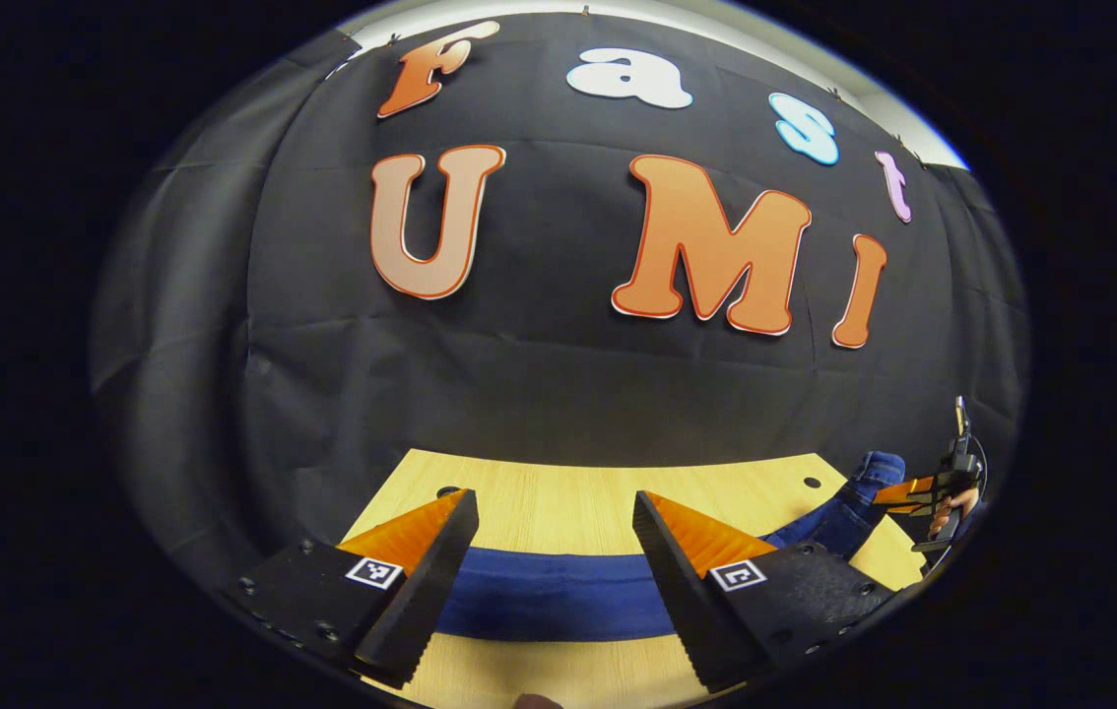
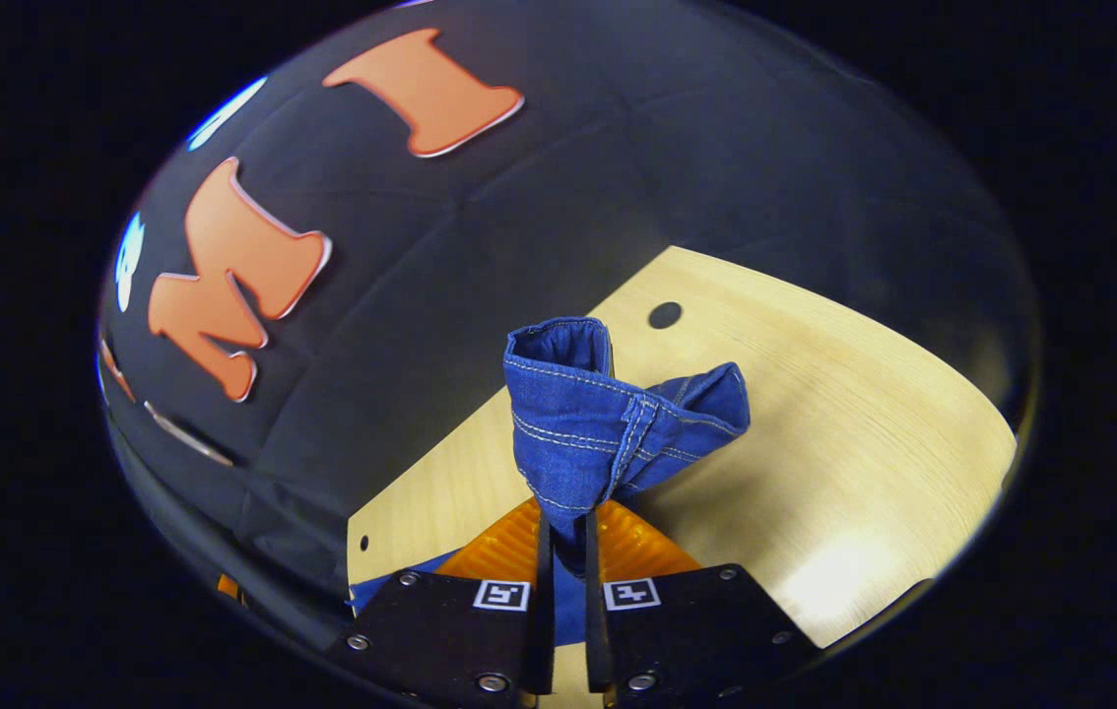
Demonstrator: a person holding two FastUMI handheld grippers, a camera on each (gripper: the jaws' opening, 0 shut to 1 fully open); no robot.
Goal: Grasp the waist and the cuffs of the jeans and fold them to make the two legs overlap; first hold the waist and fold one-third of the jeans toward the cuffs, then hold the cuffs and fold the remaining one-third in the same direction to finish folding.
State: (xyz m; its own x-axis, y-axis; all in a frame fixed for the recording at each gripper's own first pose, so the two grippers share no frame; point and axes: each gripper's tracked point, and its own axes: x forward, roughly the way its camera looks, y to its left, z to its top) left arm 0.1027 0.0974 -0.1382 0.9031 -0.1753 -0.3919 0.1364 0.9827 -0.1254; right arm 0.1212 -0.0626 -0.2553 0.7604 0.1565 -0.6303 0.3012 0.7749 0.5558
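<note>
Blue jeans [image 1: 558, 596] lie as a flat band across the light wooden table [image 1: 736, 483], directly under my left gripper [image 1: 552, 497], which hovers open with nothing between its fingers. At the far right of the left gripper view one leg [image 1: 854, 507] rises off the table to my right gripper [image 1: 913, 492], held by a hand [image 1: 957, 504]. In the right gripper view my right gripper [image 2: 564, 517] is shut on the bunched cuffs [image 2: 608, 414], whose stitched hems stick up past the fingers above the table [image 2: 864, 443].
The black cloth wall [image 1: 558, 384] stands right behind the table's far edge. Small dark holes [image 2: 664, 315] mark the tabletop near its corners. Bare wood spreads to the right of the cuffs in the right gripper view.
</note>
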